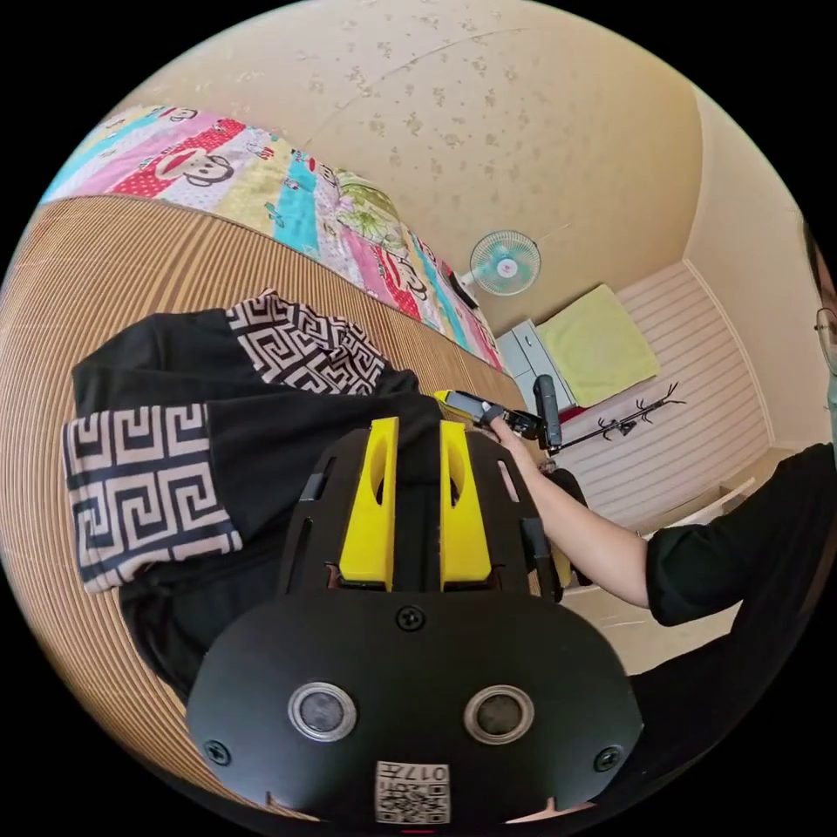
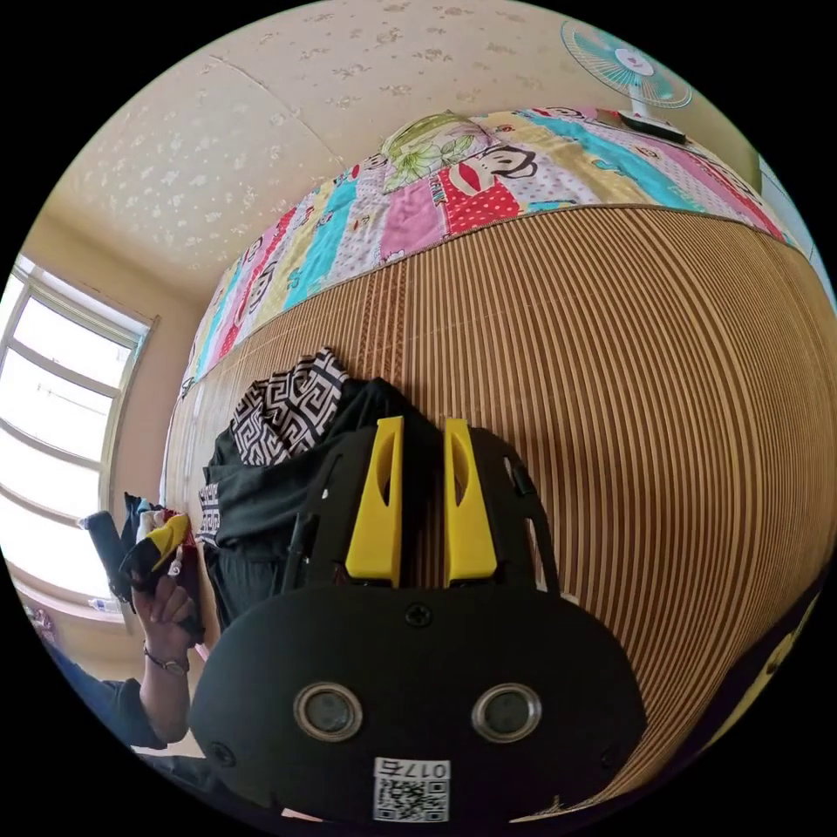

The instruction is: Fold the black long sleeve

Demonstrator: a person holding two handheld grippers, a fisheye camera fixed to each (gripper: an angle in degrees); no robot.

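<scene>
The black long sleeve (image 1: 261, 453) lies on a striped bamboo mat (image 1: 105, 288), with its key-patterned bands (image 1: 139, 488) folded across it. My left gripper (image 1: 418, 427) has its yellow jaws drawn close together on black cloth that rises up to their tips. My right gripper (image 2: 423, 427) is pinched the same way on a tented edge of the long sleeve (image 2: 261, 497). In the left gripper view a hand holds the right gripper (image 1: 471, 405) at the garment's far corner. In the right gripper view a hand holds the left gripper (image 2: 157, 540) beside the garment's other side.
A colourful cartoon bedsheet (image 2: 488, 192) borders the bamboo mat (image 2: 654, 392) by the wall. A fan (image 1: 504, 261) and a cabinet (image 1: 532, 349) stand further off. A window (image 2: 52, 418) is at the side. The person's arm (image 1: 584, 532) reaches in.
</scene>
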